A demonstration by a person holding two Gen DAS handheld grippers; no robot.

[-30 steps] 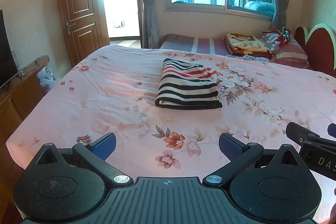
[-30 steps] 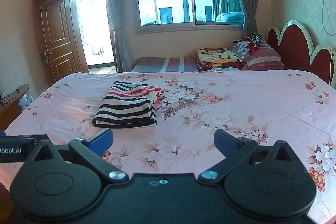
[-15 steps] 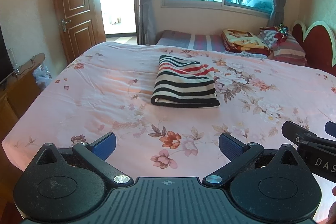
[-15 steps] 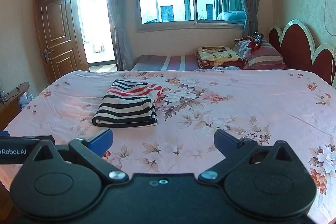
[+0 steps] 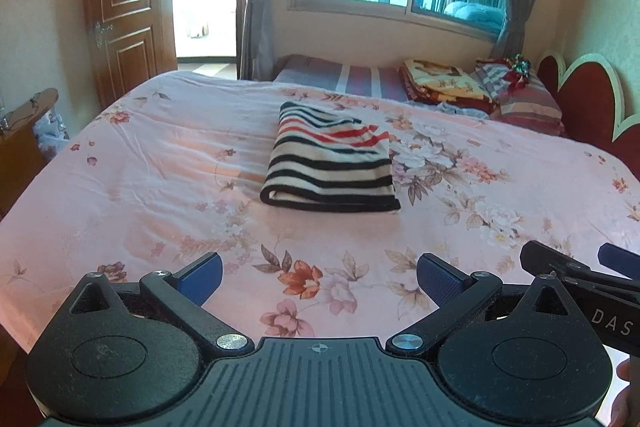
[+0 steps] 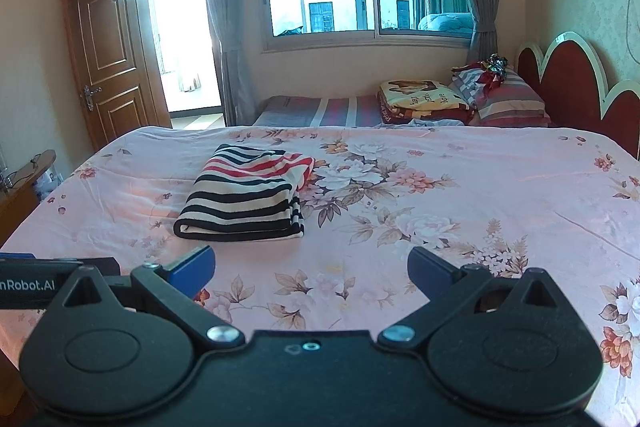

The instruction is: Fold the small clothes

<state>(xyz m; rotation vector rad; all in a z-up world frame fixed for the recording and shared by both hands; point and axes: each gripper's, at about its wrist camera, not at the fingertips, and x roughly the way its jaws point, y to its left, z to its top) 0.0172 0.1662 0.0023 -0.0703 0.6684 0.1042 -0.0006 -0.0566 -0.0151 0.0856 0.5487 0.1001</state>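
Note:
A folded garment [image 5: 332, 163] with black, white and red stripes lies flat on the pink floral bedspread [image 5: 160, 179], near the bed's middle. It also shows in the right wrist view [image 6: 244, 199], left of centre. My left gripper [image 5: 320, 275] is open and empty, held above the bed's near edge, well short of the garment. My right gripper [image 6: 311, 265] is open and empty too, beside the left one and just as far back. The right gripper's side shows at the left wrist view's right edge [image 5: 580, 283].
Folded blankets [image 6: 424, 101] and striped pillows [image 6: 508, 97] lie at the far right by the red headboard [image 6: 572, 75]. A wooden door [image 6: 104, 55] and an open doorway are at the far left. A wooden cabinet [image 5: 20, 143] stands left of the bed.
Both grippers have drawn slightly closer and tilted up a little, so the garment sits a bit lower and larger in view. The jaws stay open. The garment has not moved.

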